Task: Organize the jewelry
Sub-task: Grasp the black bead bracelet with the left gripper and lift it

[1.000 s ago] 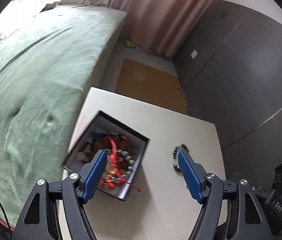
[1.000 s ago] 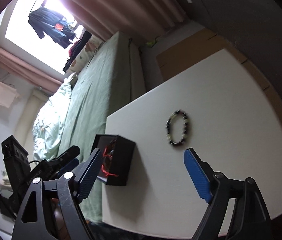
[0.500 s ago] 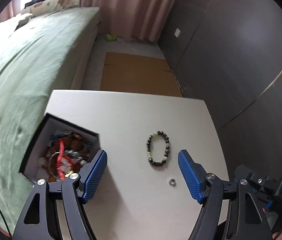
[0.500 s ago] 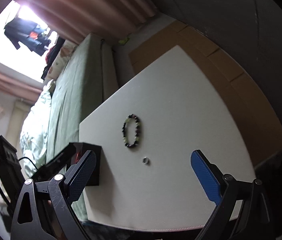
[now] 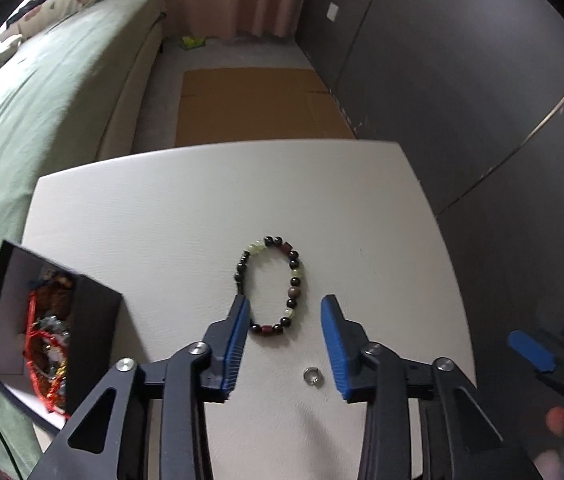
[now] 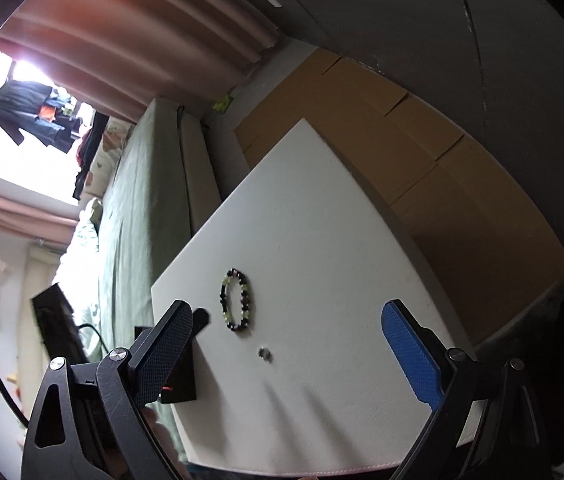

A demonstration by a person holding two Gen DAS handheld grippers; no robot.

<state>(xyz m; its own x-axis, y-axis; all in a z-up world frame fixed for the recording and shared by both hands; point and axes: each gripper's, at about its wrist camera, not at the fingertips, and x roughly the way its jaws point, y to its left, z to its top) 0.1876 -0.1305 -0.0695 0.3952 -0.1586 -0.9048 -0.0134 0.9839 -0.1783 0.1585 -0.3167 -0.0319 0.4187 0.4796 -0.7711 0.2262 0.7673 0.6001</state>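
Note:
A beaded bracelet (image 5: 269, 286) of dark and pale green beads lies flat on the white table (image 5: 185, 208). A small silver ring (image 5: 312, 376) lies just in front of it. My left gripper (image 5: 285, 306) is open and empty, its fingertips on either side of the bracelet's near end, above the table. A black box (image 5: 93, 332) full of red cord and jewelry stands at the table's left edge. My right gripper (image 6: 288, 314) is open wide and empty, held back from the bracelet (image 6: 235, 300) and ring (image 6: 264, 354), with the black box (image 6: 179, 376) behind its left finger.
A green-covered bed (image 5: 41, 92) runs along the table's left side. Flat cardboard (image 5: 257, 104) lies on the floor beyond the table. A dark wall (image 5: 462, 80) stands to the right. The right gripper shows at the left wrist view's right edge (image 5: 538, 356).
My left gripper has swung right from over the box to the bracelet and narrowed its opening. My right gripper has tilted and drawn back slightly; the ring has come into view.

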